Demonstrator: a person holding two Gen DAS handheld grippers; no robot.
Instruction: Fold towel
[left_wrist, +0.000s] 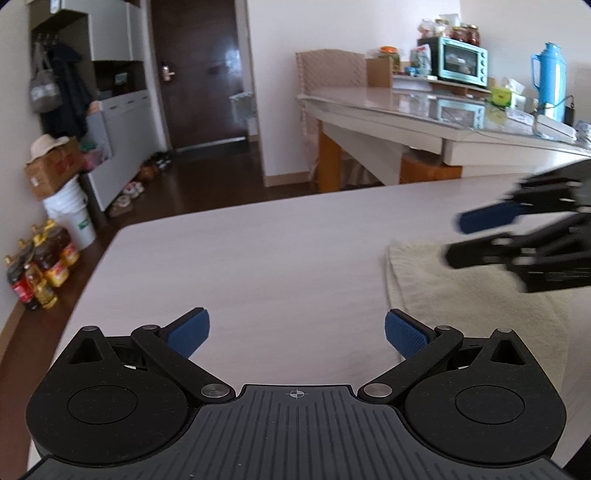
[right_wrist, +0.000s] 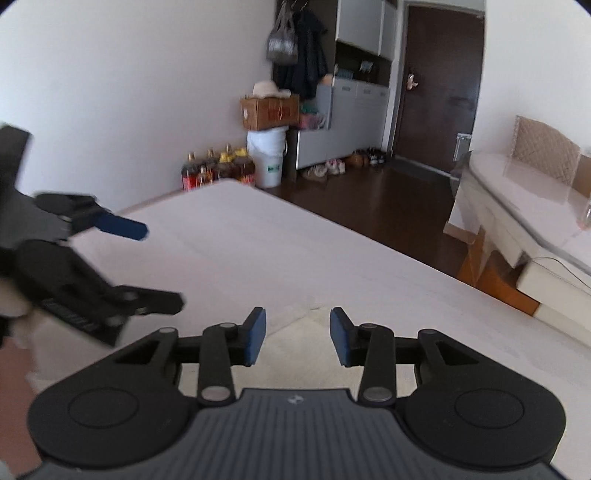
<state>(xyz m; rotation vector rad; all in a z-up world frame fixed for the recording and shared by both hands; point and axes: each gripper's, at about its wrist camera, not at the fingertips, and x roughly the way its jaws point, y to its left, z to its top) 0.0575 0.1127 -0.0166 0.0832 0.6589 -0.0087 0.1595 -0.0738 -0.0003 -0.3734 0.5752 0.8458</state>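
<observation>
Towel (left_wrist: 461, 295): cream, flat on the pale table (left_wrist: 258, 251), right of the left gripper.
Left gripper (left_wrist: 297, 332): fingers spread wide over bare table, holding nothing.
Right gripper (right_wrist: 297, 336): fingers partly apart above the towel's corner, nothing between them.

1. The towel (left_wrist: 461, 295) is cream cloth with a rough, nubbly terry pile, matt, at 3 o'clock in the left wrist view.
2. The surface (left_wrist: 258, 251) looks like pale, smooth, matt wood-grain laminate.
3. The left hand-held gripper (left_wrist: 297, 332) is matt black plastic with shiny metal pivot pins; its pads (left_wrist: 188, 330) are blue with a fine, grippy texture.
4. The floor (right_wrist: 388, 206), at 1 o'clock in the right wrist view, is dark, glossy wood.
</observation>
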